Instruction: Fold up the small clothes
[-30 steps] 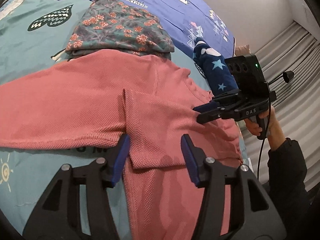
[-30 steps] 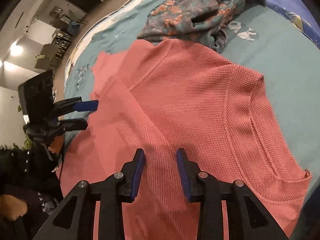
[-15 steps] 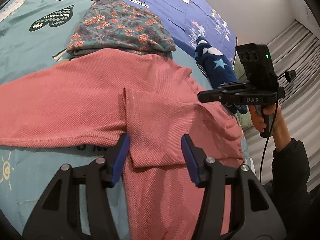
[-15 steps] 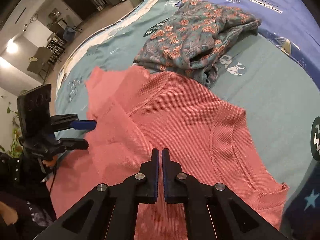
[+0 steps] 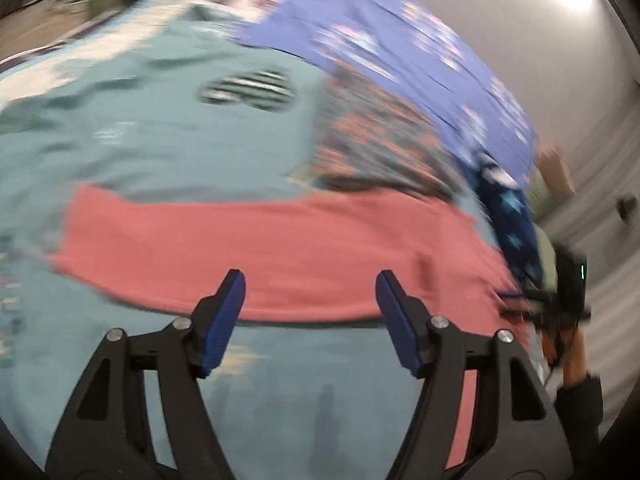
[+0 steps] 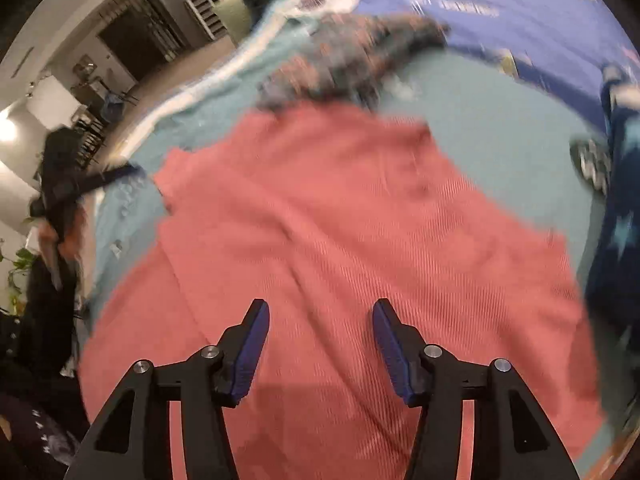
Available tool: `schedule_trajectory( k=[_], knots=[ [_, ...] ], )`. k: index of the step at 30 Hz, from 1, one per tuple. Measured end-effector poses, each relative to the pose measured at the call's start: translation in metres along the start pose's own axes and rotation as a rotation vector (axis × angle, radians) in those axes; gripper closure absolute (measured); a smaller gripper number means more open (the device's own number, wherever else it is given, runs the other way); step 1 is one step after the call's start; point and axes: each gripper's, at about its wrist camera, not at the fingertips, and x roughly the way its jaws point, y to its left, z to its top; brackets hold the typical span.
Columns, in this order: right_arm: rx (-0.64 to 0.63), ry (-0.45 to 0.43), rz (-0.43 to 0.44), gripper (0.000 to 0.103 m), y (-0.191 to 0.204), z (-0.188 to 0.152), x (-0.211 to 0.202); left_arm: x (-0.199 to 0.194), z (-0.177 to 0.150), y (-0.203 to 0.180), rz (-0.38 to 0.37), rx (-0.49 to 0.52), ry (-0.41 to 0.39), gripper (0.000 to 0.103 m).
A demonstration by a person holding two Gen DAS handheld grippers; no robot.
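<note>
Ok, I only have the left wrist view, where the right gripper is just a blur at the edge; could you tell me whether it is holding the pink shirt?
Observer: No. The right gripper is open. Its jaws have just been opening, with nothing between them.
Operator: Thank you. Is it over the shirt at all?
Observer: Yes, it points down at the pink shirt, and the fabric spreads out past both of its fingers.
</note>
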Motion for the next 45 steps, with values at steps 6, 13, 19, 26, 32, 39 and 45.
schedule_trajectory(
  k=[6,13,19,26,32,39,45],
  knots=[
    [0.137,-0.118,-0.033,0.047,-0.001,-0.005,-0.003,-0.007,0.004,0.143,-0.016,-0.465,0.041,0.027],
    [0.122,-0.200,-0.031,0.041,0.046,-0.020,-0.022,0.013,-0.026,0.216,-0.158,-0.748,0.003,0.027],
    [0.098,-0.210,-0.027,0.032,0.082,-0.033,-0.043,0.041,-0.031,0.220,-0.202,-0.862,-0.039,0.022],
    [0.056,-0.252,-0.007,0.027,0.108,-0.047,-0.070,0.052,-0.015,0.212,-0.212,-0.858,-0.058,0.024],
    [0.062,-0.251,0.012,0.027,0.113,-0.048,-0.070,0.058,-0.028,0.215,-0.172,-0.848,-0.082,0.081],
    [0.086,-0.237,0.041,0.027,0.116,-0.041,-0.062,0.045,-0.043,0.201,-0.187,-0.770,-0.209,0.100],
    [0.084,-0.246,0.051,0.026,0.127,-0.026,-0.060,0.020,-0.022,0.144,-0.354,-0.568,-0.299,0.100]
  ],
)
